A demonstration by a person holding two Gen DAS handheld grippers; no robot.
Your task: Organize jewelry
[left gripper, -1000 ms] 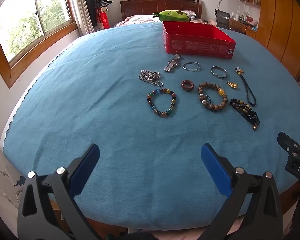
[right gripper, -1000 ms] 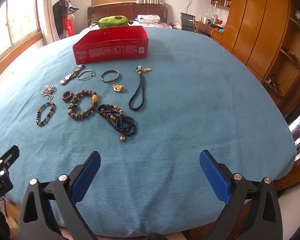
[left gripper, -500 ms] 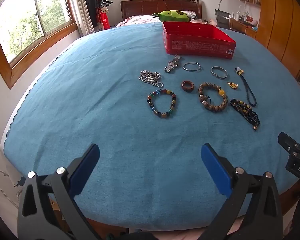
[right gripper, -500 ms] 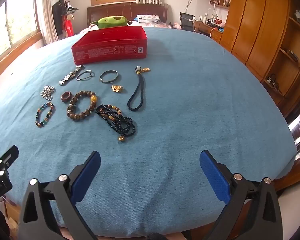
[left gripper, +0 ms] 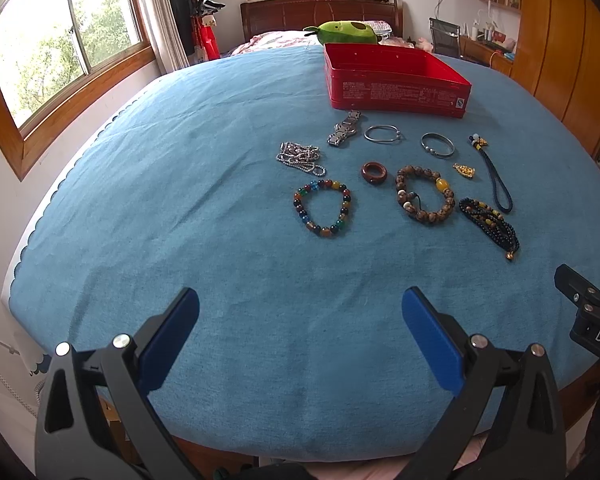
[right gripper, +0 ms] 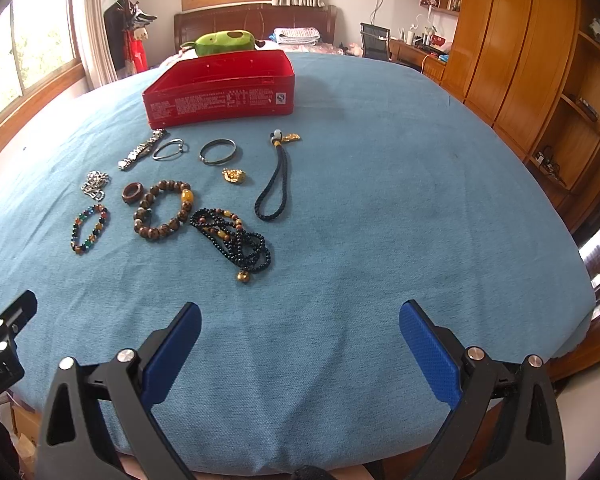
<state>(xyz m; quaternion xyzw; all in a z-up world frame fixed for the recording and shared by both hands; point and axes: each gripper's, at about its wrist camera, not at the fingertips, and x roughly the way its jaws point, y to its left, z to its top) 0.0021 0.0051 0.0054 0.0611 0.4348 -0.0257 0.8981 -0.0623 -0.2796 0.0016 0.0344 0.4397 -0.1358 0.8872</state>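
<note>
Several jewelry pieces lie on a blue tablecloth (left gripper: 180, 220) in front of an open red tin box (left gripper: 396, 80) (right gripper: 220, 88). Among them are a multicolour bead bracelet (left gripper: 323, 208) (right gripper: 90, 229), a brown bead bracelet (left gripper: 424, 199) (right gripper: 164, 210), a dark bead necklace (left gripper: 490, 224) (right gripper: 234, 238), a silver chain (left gripper: 300, 157), a brown ring (left gripper: 374, 172), a watch (left gripper: 344, 133), two silver bangles (left gripper: 382, 134) (left gripper: 437, 145), a gold charm (right gripper: 234, 176) and a black cord (right gripper: 274, 182). My left gripper (left gripper: 300, 332) and right gripper (right gripper: 300, 344) are both open and empty, near the table's front edge, well short of the jewelry.
A green plush (left gripper: 346, 32) lies behind the box. Windows (left gripper: 60, 48) are on the left, wooden wardrobes (right gripper: 520, 60) on the right, a bed headboard (right gripper: 256, 20) at the back. The right gripper's body shows at the left view's right edge (left gripper: 588, 304).
Both views have shifted very slightly; the jewelry and box have not moved. Both grippers stay open.
</note>
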